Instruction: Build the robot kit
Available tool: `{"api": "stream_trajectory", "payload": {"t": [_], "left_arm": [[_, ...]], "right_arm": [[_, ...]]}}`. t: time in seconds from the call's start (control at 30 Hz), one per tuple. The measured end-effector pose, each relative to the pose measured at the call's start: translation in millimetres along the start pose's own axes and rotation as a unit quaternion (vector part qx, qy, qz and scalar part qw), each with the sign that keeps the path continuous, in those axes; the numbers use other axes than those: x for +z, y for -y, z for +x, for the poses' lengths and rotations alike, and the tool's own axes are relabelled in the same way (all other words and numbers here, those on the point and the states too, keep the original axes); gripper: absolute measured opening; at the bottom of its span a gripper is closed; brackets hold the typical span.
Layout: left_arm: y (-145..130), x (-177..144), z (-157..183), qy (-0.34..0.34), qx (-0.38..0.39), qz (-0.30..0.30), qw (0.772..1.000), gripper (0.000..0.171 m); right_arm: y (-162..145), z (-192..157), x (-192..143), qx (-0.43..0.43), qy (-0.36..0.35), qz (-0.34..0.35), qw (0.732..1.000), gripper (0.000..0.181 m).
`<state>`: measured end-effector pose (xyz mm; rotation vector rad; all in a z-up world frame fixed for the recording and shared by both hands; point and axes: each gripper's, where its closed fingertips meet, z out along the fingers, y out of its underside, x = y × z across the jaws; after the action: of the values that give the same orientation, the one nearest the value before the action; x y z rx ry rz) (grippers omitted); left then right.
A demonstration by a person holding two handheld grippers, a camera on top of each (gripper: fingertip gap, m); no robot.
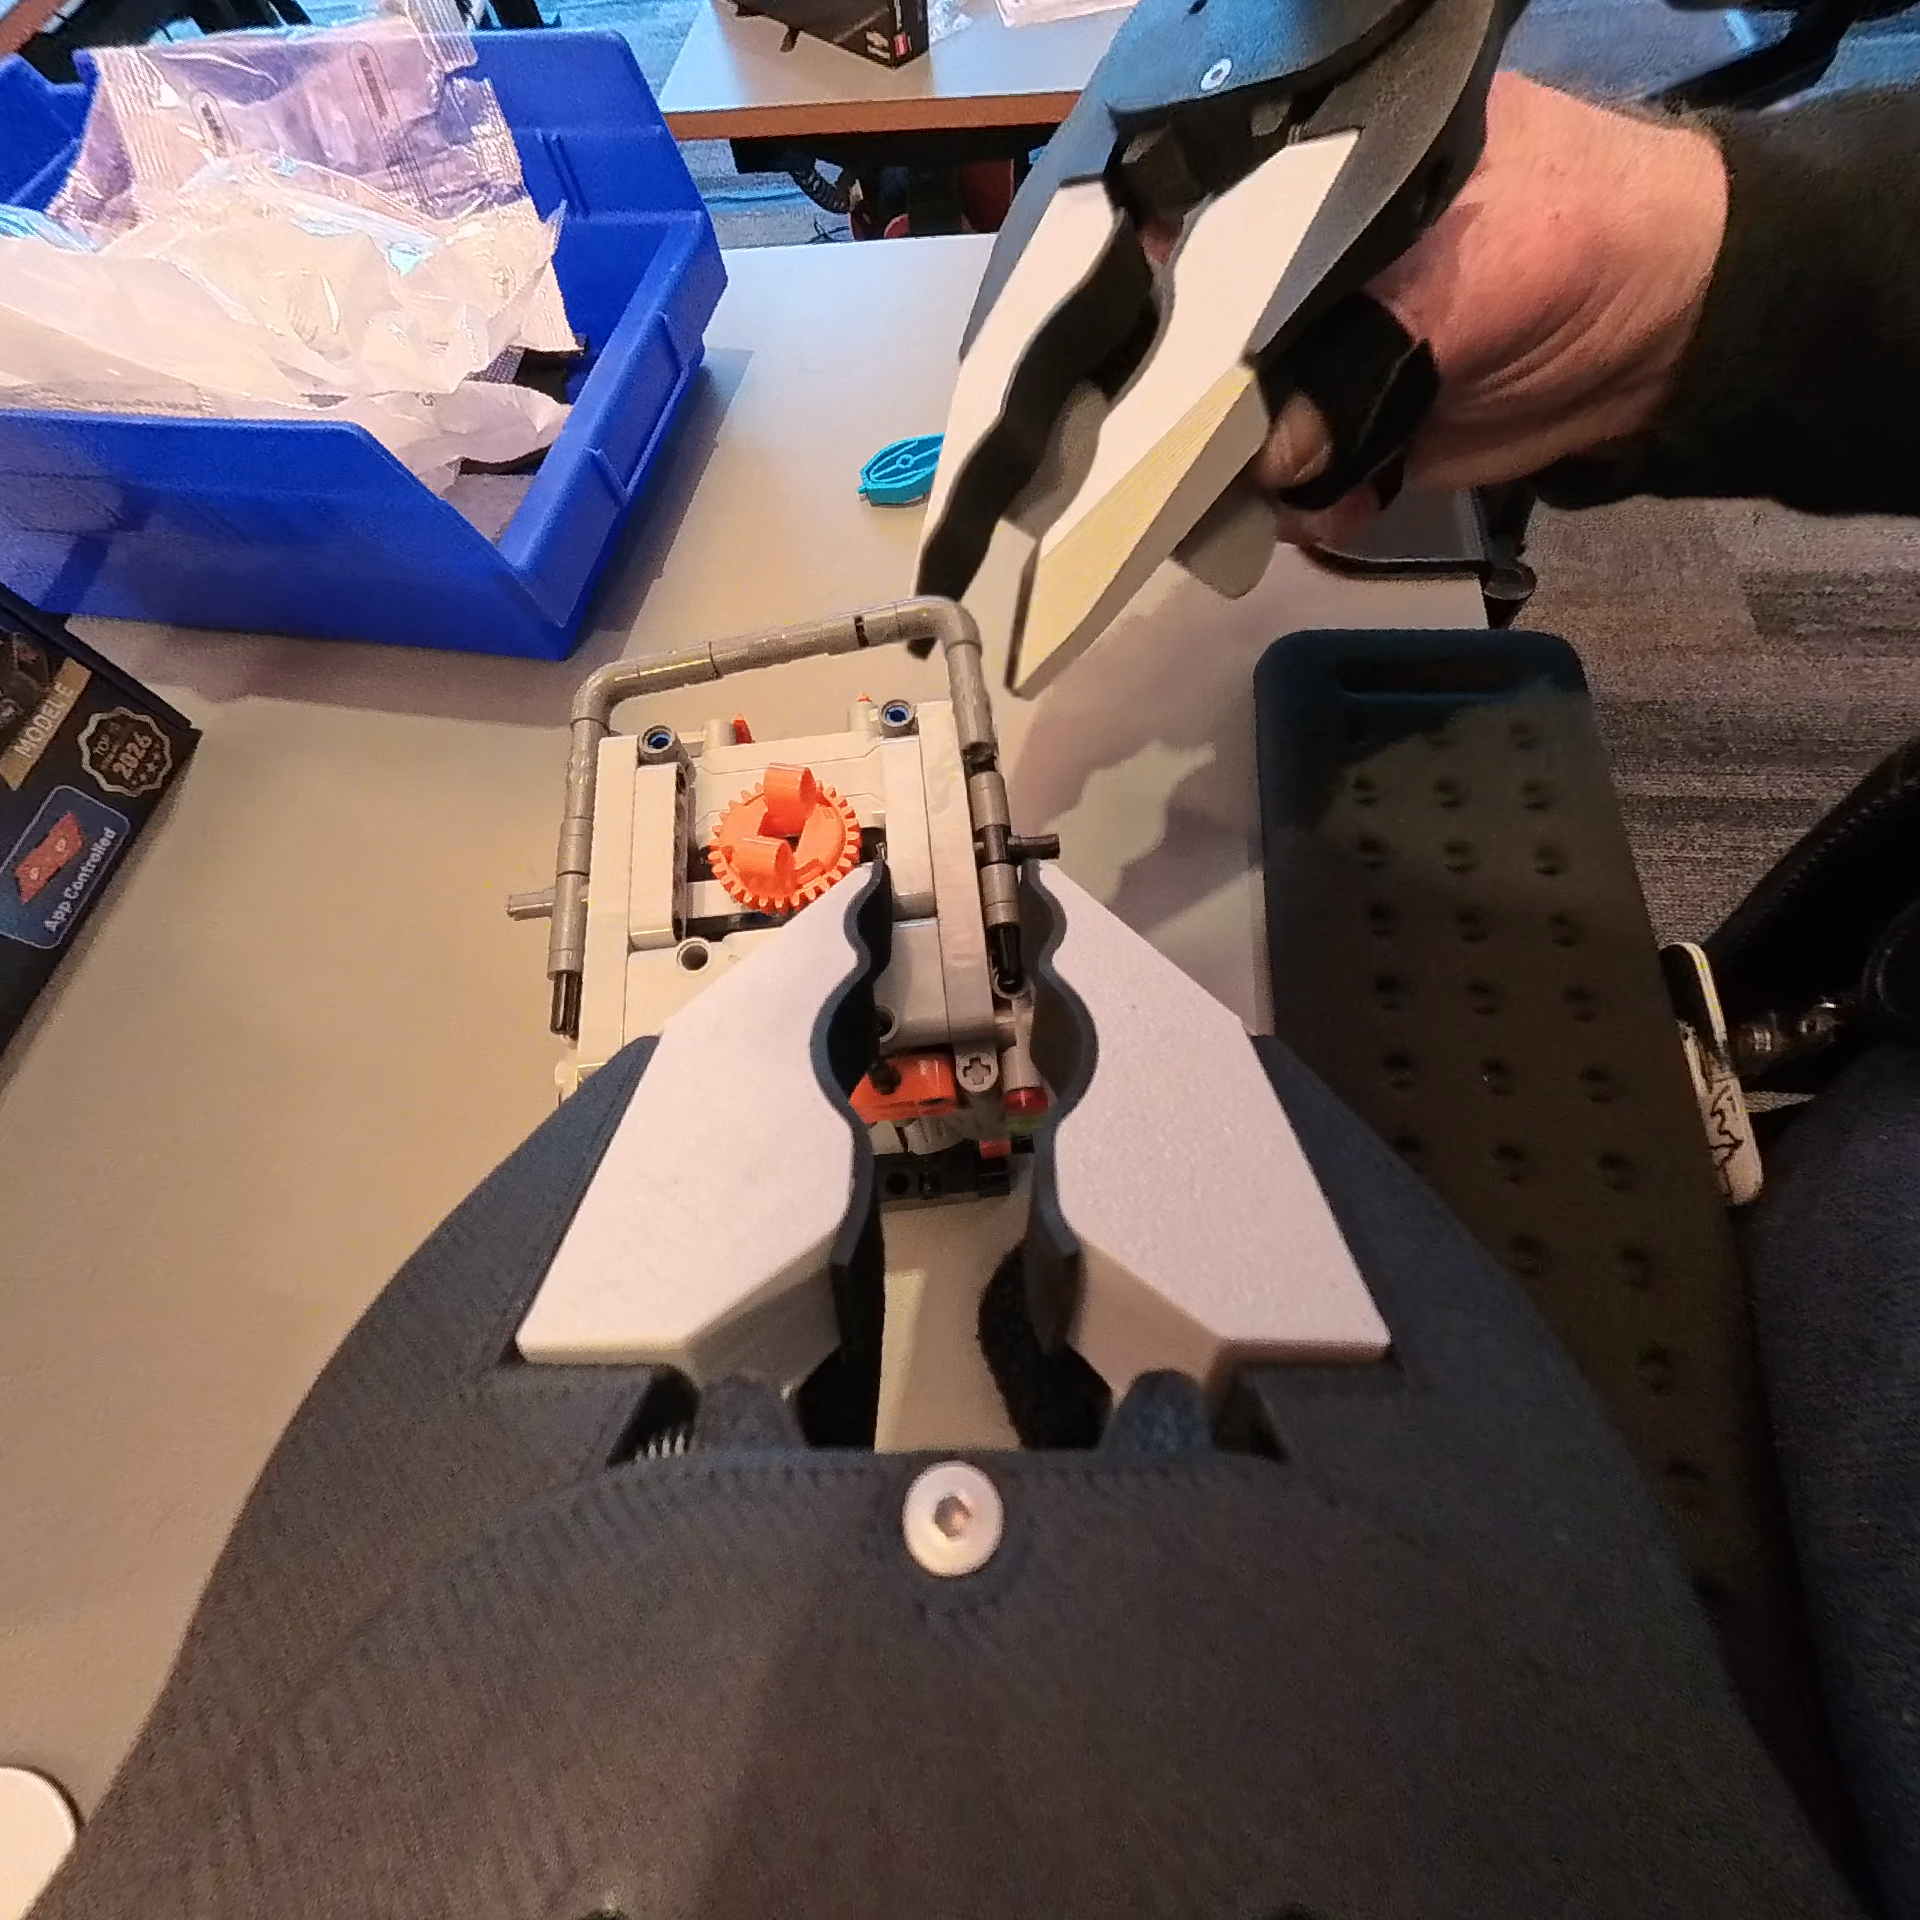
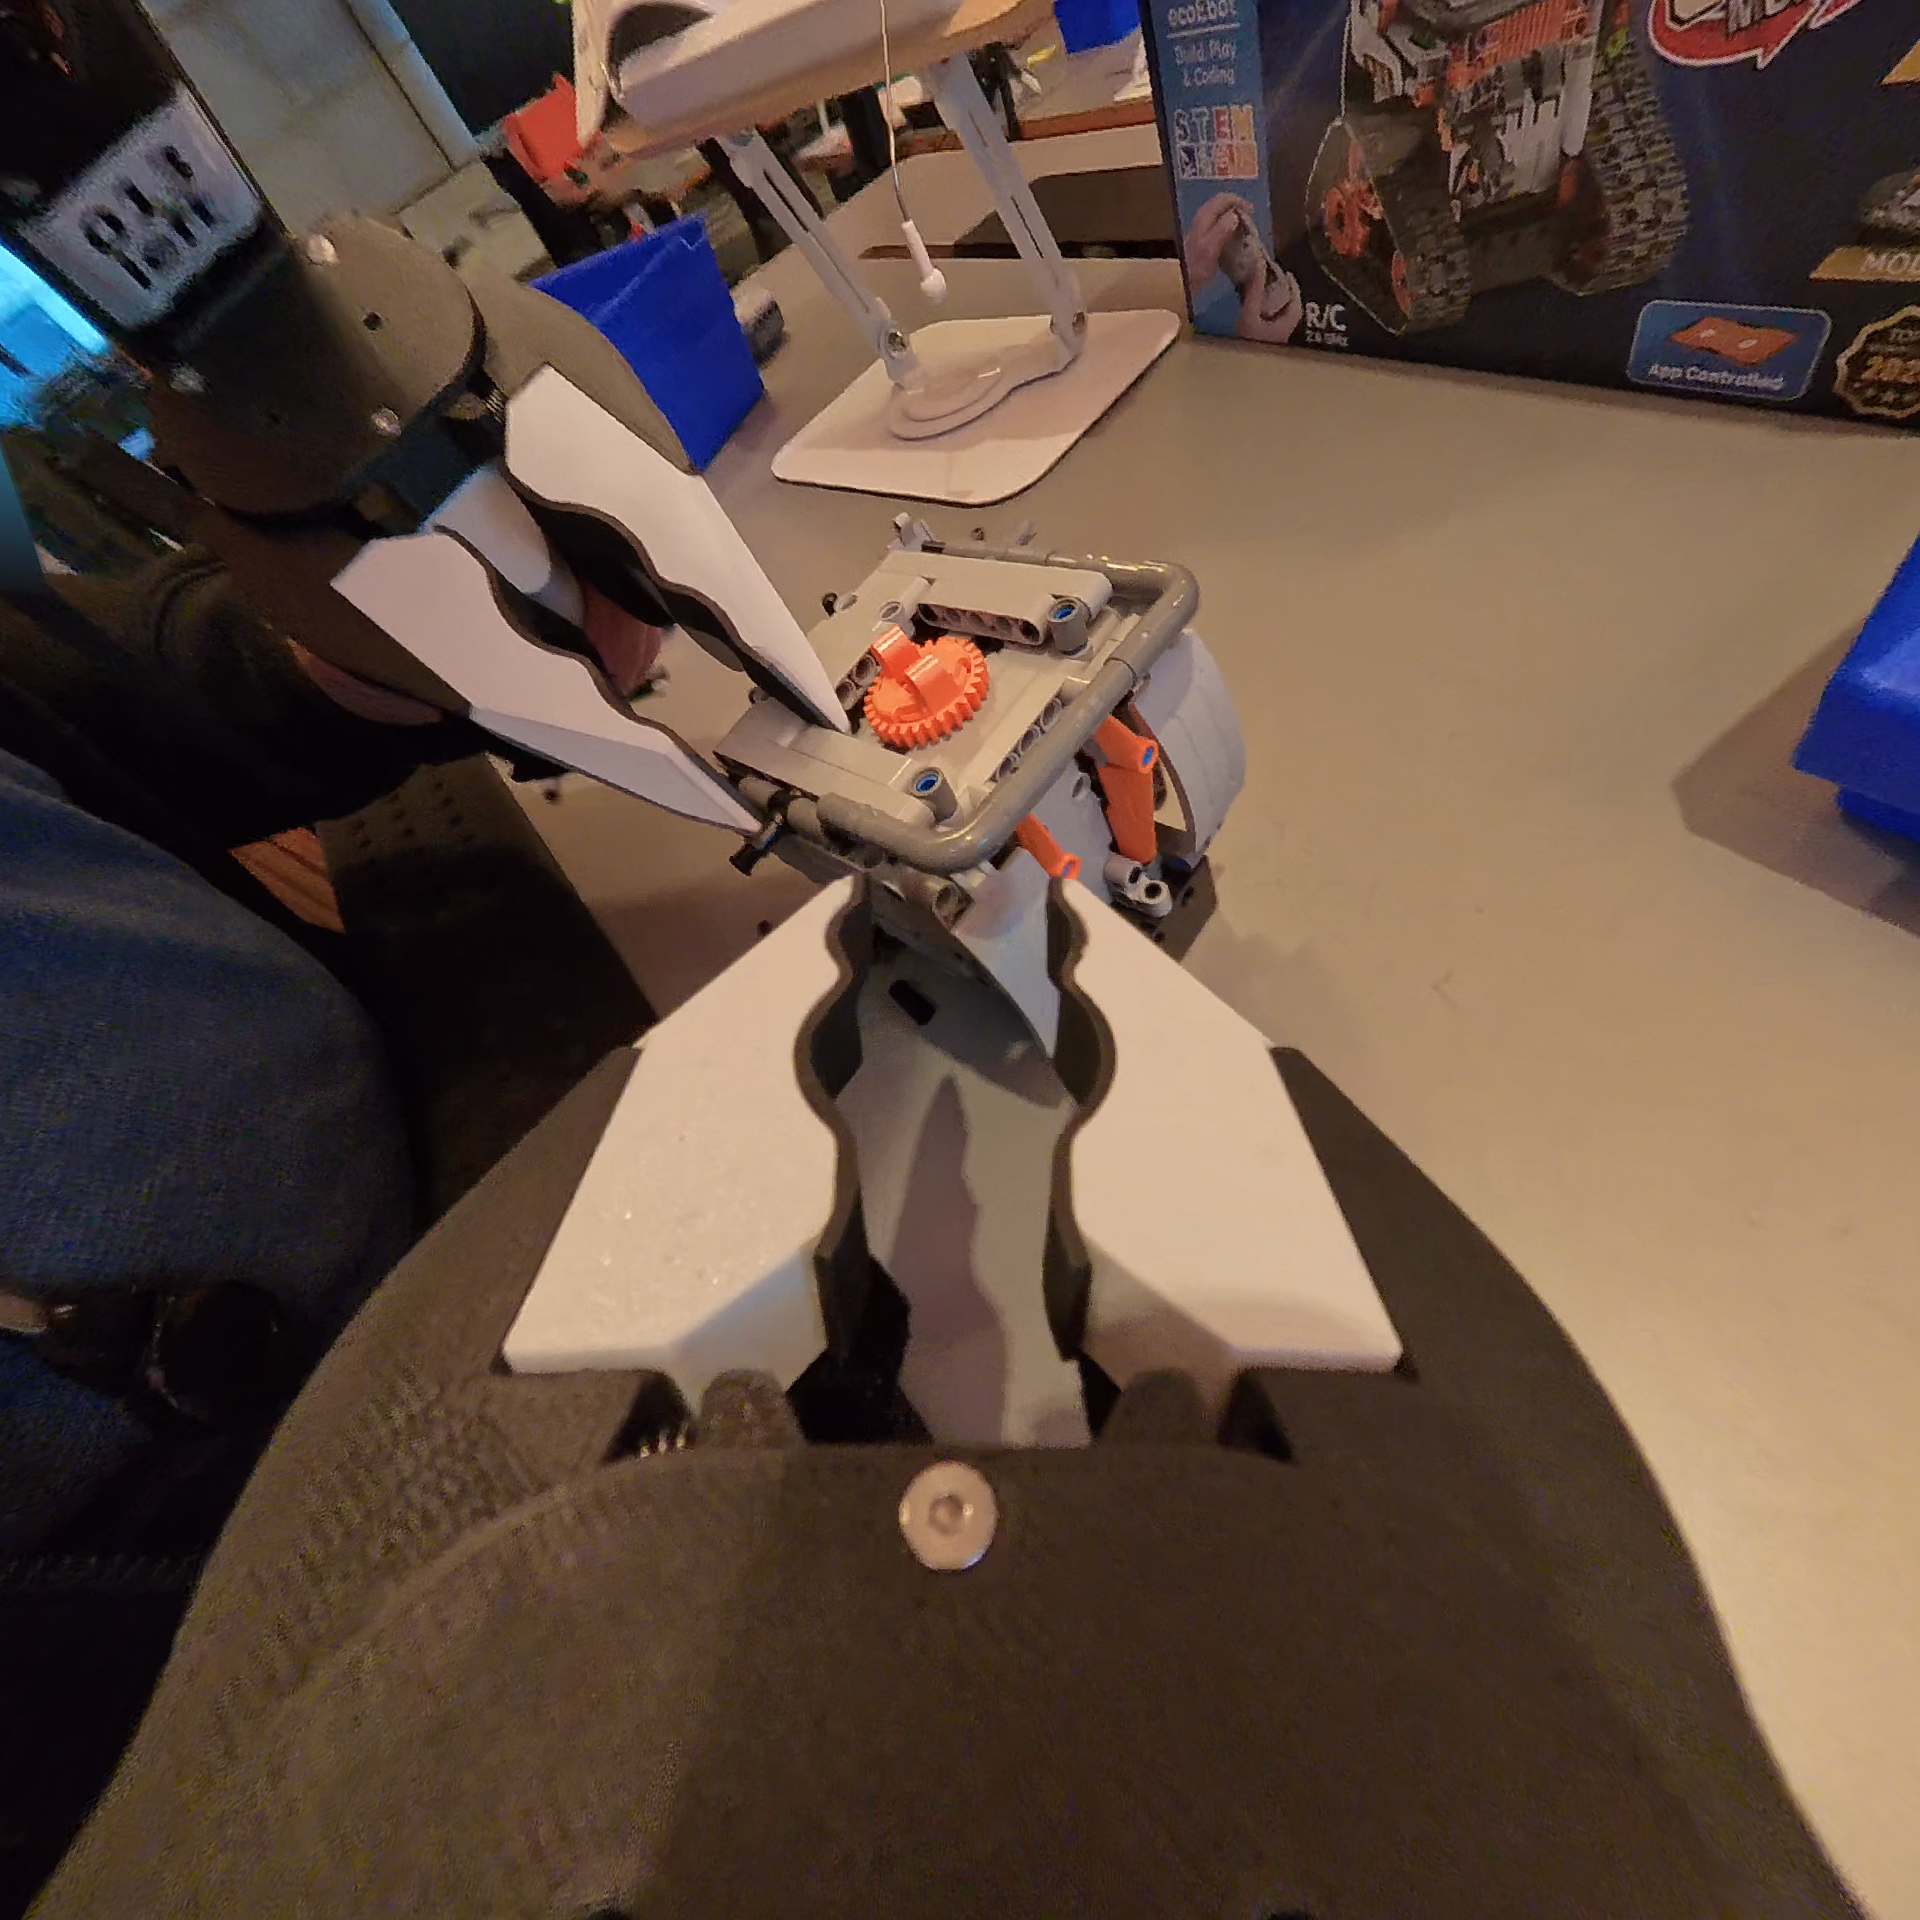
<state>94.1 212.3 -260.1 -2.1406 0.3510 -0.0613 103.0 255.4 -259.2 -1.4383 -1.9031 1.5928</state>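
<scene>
A grey brick-built model (image 1: pixel 914 790) with an orange gear (image 1: pixel 784 842) on top and a bent grey tube frame (image 1: pixel 779 649) stands on the pale table (image 1: pixel 260 1039). My left gripper (image 1: pixel 958 894) is shut on the model's right side beam. In the right wrist view it (image 2: pixel 798 774) comes in from the left and clamps that edge beside the gear (image 2: pixel 925 686). My right gripper (image 2: pixel 958 904) is open and holds nothing, with its tips just above the tube frame's near corner (image 2: pixel 966 847). In the left wrist view it (image 1: pixel 977 634) hovers at the frame's far right corner, held by a hand (image 1: pixel 1538 312).
A blue bin (image 1: pixel 312 540) with clear plastic bags stands at the far left. A small teal piece (image 1: pixel 902 473) lies behind the model. A black perforated pad (image 1: pixel 1455 935) is on the right. A white stand (image 2: pixel 966 416), a printed toy box (image 2: pixel 1558 208) and another blue bin (image 2: pixel 1870 727) are nearby. One gripper's finger ends stand about 5 cm off the other's.
</scene>
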Motion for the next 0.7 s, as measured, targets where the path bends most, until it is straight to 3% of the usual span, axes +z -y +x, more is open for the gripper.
{"api": "stream_trajectory", "payload": {"t": [0.07, 0.3, 0.7], "left_arm": [[0.2, 0.1, 0.3, 0.0, 0.0, 0.001, 1.0, 0.022], [0.1, 0.0, -0.2, -0.002, -0.002, 0.001, 1.0, 0.022], [0.4, 0.3, -0.2, -0.007, -0.002, 0.002, 1.0, 0.022]], "right_arm": [[5.8, -4.6, -0.6, 0.018, 0.016, 0.013, 1.0, 0.036], [7.6, -3.0, 6.9, 0.046, 0.03, 0.02, 0.998, 0.027], [5.9, -1.6, 4.8, 0.016, 0.047, 0.012, 0.999, 0.023]]}}
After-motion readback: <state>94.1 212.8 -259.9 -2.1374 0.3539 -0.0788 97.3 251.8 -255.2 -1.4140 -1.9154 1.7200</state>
